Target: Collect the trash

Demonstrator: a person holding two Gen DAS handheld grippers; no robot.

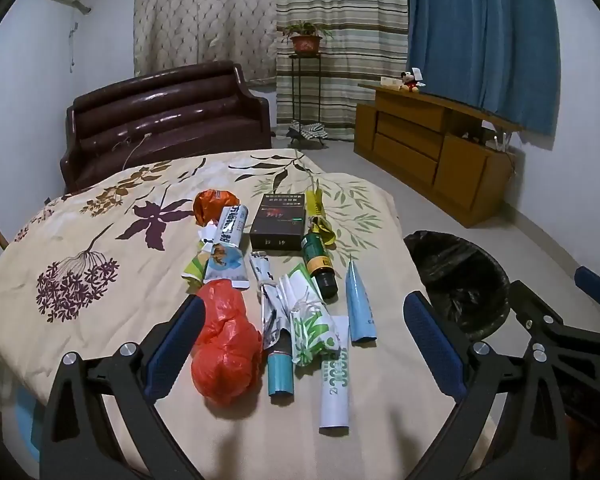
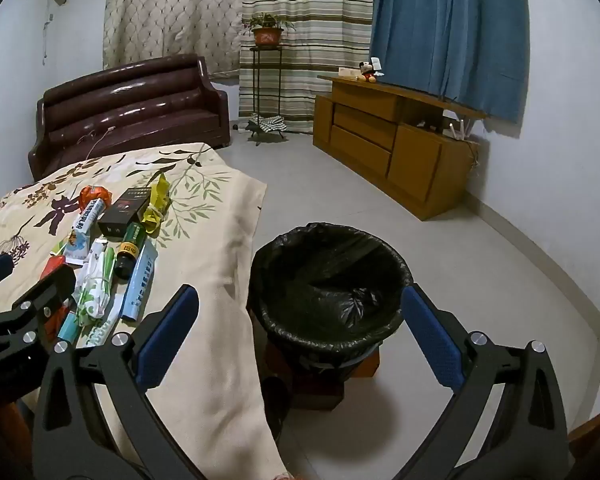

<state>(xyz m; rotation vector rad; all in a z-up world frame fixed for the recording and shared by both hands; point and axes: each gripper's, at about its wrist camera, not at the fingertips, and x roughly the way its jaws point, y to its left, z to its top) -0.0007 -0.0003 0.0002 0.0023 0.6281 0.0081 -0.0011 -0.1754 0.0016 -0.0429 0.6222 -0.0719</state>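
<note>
Red plastic, crumpled into a bag (image 1: 226, 344), sits right at the inner face of the left tool's (image 1: 304, 344) left finger, and that's the piece this tool looks best placed for. Its jaws are spread wide and gripping nothing, straddling the near end of the litter pile on the cloth-covered worktop (image 1: 100, 280). Between the fingers lie the bag, a teal tube (image 1: 281, 376), a green-and-white wrapper (image 1: 312, 326) and a white tube (image 1: 335, 388), with a pale blue tube (image 1: 360, 304) a little ahead toward the right finger. Nearly everything runs lengthwise, away from the tool, so the long axes line up with the fingers, not across them; I'd judge a slight shift left would centre the bag in the opening. Farther ahead sit a dark bottle (image 1: 318, 264), a black box (image 1: 278, 222) and an orange wrapper (image 1: 214, 206). Over on the right tool (image 2: 300, 340), jaws also apart and empty, and it hangs directly over the black-lined bin (image 2: 328, 280), which stands on the floor just off the worktop's right edge. So the left tool is nearer the trash, the right nearer the bin, and anything picked travels rightward to drop.
</note>
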